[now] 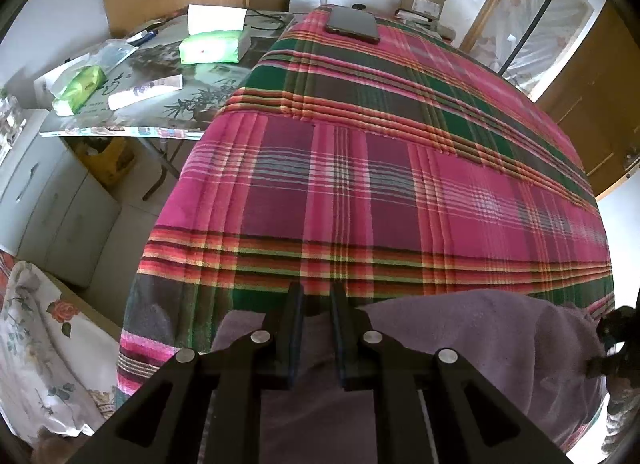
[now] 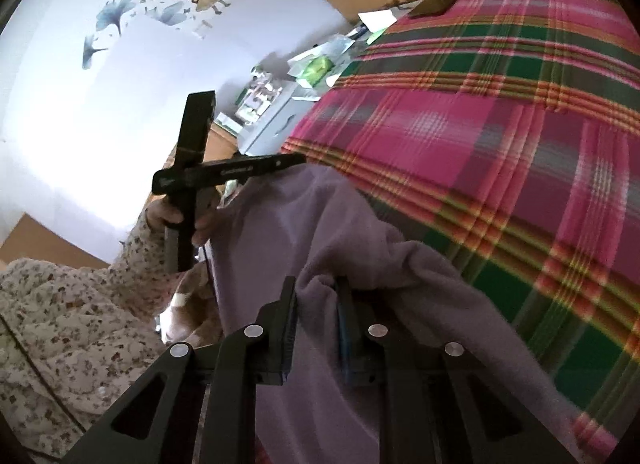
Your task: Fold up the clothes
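Note:
A purple fleece garment point(image 1: 480, 336) lies at the near edge of the plaid bedspread point(image 1: 380, 184). My left gripper point(image 1: 316, 292) is shut on its left edge, cloth showing between the fingers. In the right wrist view the garment point(image 2: 328, 224) hangs stretched between both grippers above the bedspread point(image 2: 500, 136). My right gripper point(image 2: 316, 284) is shut on a bunched fold of it. The left gripper's body point(image 2: 224, 172) shows there, held by a hand at the garment's far edge.
A dark phone point(image 1: 352, 24) lies at the bed's far end. A side table point(image 1: 132, 80) with tissue packs and tubes stands to the left, with a white cabinet point(image 1: 48, 192) nearer. A floral pillow point(image 1: 44, 344) lies at lower left. A wooden door point(image 1: 592, 96) is at right.

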